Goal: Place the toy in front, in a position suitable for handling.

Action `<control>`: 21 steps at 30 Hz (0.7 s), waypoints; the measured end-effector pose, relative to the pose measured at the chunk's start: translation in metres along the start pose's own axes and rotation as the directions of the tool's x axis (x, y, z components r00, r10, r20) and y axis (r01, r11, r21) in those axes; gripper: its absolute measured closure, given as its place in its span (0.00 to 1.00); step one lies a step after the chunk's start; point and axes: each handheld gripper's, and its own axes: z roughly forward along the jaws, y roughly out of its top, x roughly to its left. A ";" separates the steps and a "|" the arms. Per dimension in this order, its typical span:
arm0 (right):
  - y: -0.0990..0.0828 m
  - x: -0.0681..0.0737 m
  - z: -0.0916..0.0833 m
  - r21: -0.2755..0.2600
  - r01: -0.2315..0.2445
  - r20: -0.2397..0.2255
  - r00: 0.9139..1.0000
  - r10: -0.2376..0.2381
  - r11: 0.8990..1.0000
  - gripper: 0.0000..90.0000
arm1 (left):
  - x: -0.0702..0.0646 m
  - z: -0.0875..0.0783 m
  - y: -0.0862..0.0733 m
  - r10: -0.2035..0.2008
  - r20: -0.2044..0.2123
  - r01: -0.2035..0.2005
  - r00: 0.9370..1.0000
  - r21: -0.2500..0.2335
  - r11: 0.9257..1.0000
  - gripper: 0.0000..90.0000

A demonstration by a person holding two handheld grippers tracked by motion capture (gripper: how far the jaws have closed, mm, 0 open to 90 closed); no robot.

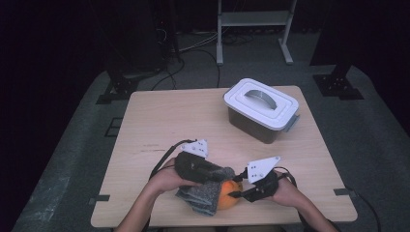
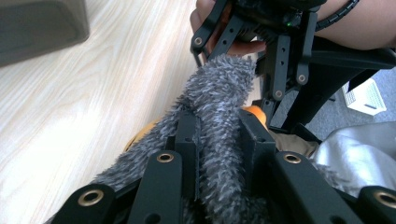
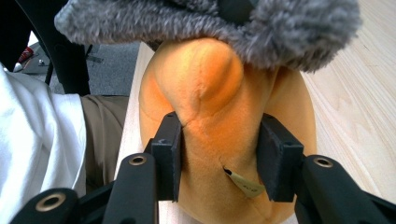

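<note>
Dark floor and cables ring a pale wooden counter [image 1: 159,121], where a lidded white box [image 1: 261,107] stands toward the far right corner and the work sits at the near edge. Left hand-held gripper [image 2: 219,135] is clamped on a fold of grey fuzzy cloth [image 2: 219,93] that drapes over an orange plush toy [image 3: 224,121]. Right hand-held gripper [image 3: 219,154] faces it across the toy, its jaws pressed into the plush from either side, so a pull apart would probably run along the near edge.
</note>
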 end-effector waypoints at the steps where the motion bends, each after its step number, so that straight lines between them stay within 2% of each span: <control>1: 0.000 0.000 0.000 0.000 0.004 0.000 1.000 -0.004 1.000 0.61 | 0.001 -0.001 -0.002 -0.006 -0.001 0.006 1.000 -0.003 1.000 0.80; 5: 0.001 -0.001 0.001 0.001 0.018 0.001 1.000 -0.018 1.000 0.61 | 0.005 -0.008 -0.010 -0.033 -0.018 0.033 0.999 -0.010 0.999 0.80; 9: -0.001 -0.001 -0.001 0.001 0.021 -0.005 1.000 -0.021 1.000 0.61 | 0.008 -0.014 -0.018 -0.042 -0.036 0.042 0.998 -0.009 0.999 0.80; 16: -0.007 -0.004 -0.007 -0.004 0.003 -0.003 1.000 -0.003 1.000 0.61 | 0.012 -0.021 -0.029 -0.071 -0.045 0.070 0.996 -0.022 0.997 0.80; 21: -0.009 -0.005 -0.009 -0.010 -0.009 -0.007 1.000 0.009 1.000 0.61 | 0.014 -0.023 -0.031 -0.077 -0.045 0.076 0.996 -0.020 0.997 0.80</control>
